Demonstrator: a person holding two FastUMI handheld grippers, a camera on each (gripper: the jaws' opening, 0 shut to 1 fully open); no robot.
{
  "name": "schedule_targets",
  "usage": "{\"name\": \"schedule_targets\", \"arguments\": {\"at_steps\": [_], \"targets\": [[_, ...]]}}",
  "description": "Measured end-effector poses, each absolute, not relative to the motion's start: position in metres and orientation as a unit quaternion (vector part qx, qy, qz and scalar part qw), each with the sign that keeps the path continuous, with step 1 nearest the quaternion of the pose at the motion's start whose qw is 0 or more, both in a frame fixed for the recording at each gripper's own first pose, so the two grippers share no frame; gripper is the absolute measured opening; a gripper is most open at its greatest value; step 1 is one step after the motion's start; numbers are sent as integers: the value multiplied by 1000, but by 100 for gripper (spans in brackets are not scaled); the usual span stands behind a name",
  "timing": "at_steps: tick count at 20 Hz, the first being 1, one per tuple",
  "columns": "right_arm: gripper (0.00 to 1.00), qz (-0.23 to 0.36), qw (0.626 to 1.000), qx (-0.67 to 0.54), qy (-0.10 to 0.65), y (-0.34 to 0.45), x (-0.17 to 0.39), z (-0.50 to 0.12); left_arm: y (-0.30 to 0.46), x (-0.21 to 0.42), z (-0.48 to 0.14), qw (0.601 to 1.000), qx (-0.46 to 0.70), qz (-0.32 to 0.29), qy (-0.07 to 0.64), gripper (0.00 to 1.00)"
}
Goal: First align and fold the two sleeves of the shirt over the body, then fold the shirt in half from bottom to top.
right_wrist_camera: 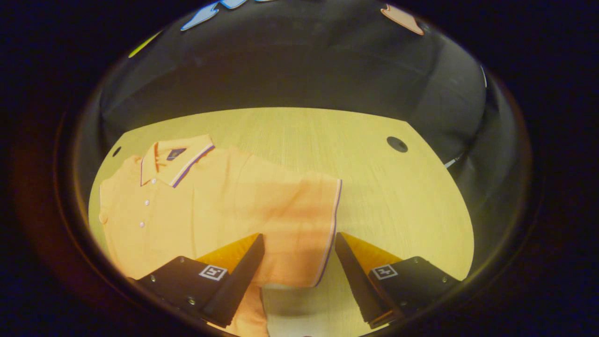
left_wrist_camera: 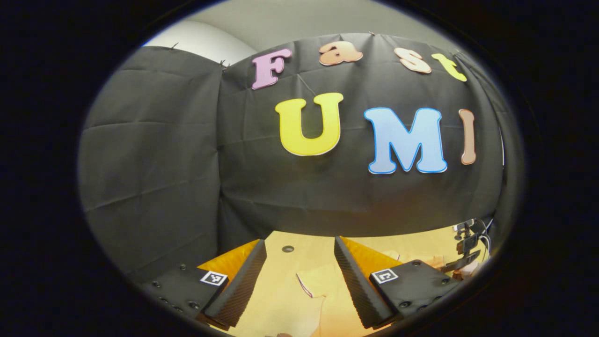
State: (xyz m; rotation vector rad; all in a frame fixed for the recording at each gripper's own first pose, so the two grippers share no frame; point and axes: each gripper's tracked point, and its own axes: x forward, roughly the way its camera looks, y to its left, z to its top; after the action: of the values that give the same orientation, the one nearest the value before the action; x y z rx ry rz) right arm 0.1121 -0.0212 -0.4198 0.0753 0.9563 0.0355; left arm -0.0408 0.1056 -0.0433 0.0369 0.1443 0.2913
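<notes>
I have the orange polo shirt [right_wrist_camera: 210, 206] lying flat on the wooden table [right_wrist_camera: 398, 196], collar toward the far wall, one sleeve [right_wrist_camera: 304, 224] spread out with its striped cuff under my right gripper [right_wrist_camera: 299, 269]. My worry: that gripper straddles the cuff edge, so closing here could catch one layer and drag the body askew, spoiling the alignment. It hovers tilted down, jaws wide apart, holding nothing. My left gripper [left_wrist_camera: 299, 276] points nearly level at the wall, also open and empty.

Wooden table [right_wrist_camera: 398, 196]; round hole [right_wrist_camera: 397, 143] in it.
</notes>
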Motion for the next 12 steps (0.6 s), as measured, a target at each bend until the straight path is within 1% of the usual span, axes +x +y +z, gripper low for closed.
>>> {"name": "schedule_targets", "arguments": {"at_steps": [2, 3, 4, 5, 6, 7, 8, 9, 10, 11, 12], "targets": [[96, 19, 879, 66, 471, -17, 111, -423, 103, -38, -45, 987, 16, 143, 71, 96], [96, 18, 882, 67, 466, -17, 112, -422, 102, -37, -45, 987, 16, 141, 71, 96], [94, 22, 880, 64, 470, -18, 112, -423, 100, -37, -46, 987, 15, 140, 71, 96], [94, 26, 882, 63, 467, -16, 113, -422, 99, -36, -46, 988, 15, 139, 72, 96], [85, 31, 882, 61, 467, -13, 113, -421, 98, -36, -47, 988, 15, 138, 72, 96], [78, 31, 882, 59, 467, -12, 113, -423, 98, -35, -47, 988, 15, 138, 73, 96], [75, 34, 882, 65, 466, -11, 114, -420, 99, -36, -47, 988, 15, 139, 72, 96], [75, 34, 881, 68, 467, -11, 114, -423, 99, -37, -47, 987, 16, 140, 72, 96], [46, 32, 880, 73, 469, -11, 116, -422, 100, -38, -46, 987, 16, 141, 72, 96], [45, 36, 878, 74, 472, -10, 115, -423, 100, -39, -47, 987, 16, 142, 72, 96], [30, 38, 874, 87, 477, -7, 116, -422, 101, -40, -47, 987, 15, 143, 72, 95]]}}
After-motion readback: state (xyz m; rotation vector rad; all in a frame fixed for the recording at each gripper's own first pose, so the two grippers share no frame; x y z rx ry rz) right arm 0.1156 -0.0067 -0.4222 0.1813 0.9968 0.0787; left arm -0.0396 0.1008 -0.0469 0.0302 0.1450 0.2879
